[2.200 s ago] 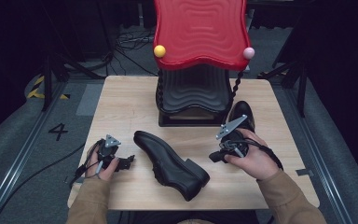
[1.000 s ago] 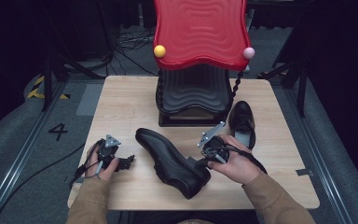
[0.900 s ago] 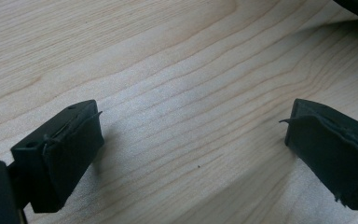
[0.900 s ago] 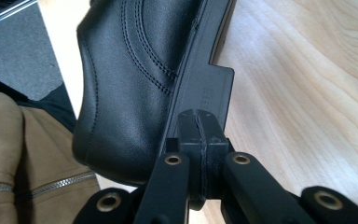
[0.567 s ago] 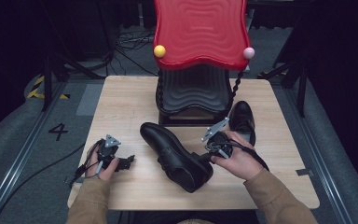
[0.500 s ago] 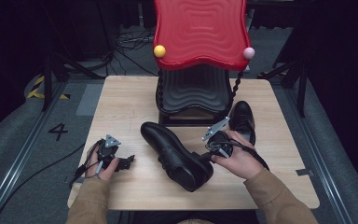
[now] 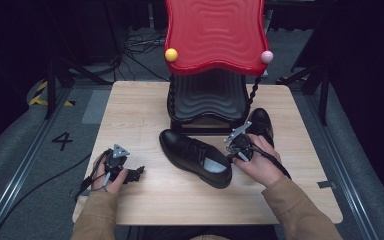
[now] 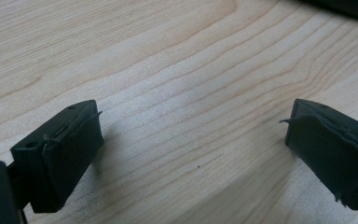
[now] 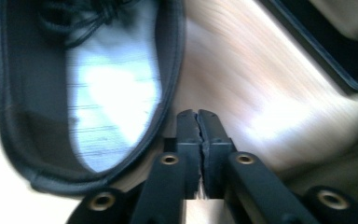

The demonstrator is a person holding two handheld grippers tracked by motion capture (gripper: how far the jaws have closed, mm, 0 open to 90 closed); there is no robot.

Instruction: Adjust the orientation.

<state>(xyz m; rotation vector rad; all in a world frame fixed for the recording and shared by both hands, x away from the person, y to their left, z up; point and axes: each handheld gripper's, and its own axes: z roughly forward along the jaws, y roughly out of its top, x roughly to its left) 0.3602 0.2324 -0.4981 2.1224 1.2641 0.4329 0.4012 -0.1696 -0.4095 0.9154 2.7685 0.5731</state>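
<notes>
Right gripper [image 7: 236, 148], jaws pressed together on nothing, sits just beside the black shoe [image 7: 196, 156] lying upright before the red stand [image 7: 214, 35]. Left gripper [image 7: 130, 174] rests agape, well apart. Nudged sideways, the shoe could tip.

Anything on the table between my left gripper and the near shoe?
Nothing visible. Bare table lies between the open left gripper and the shoe; the right gripper sits at the shoe's far side.
</notes>
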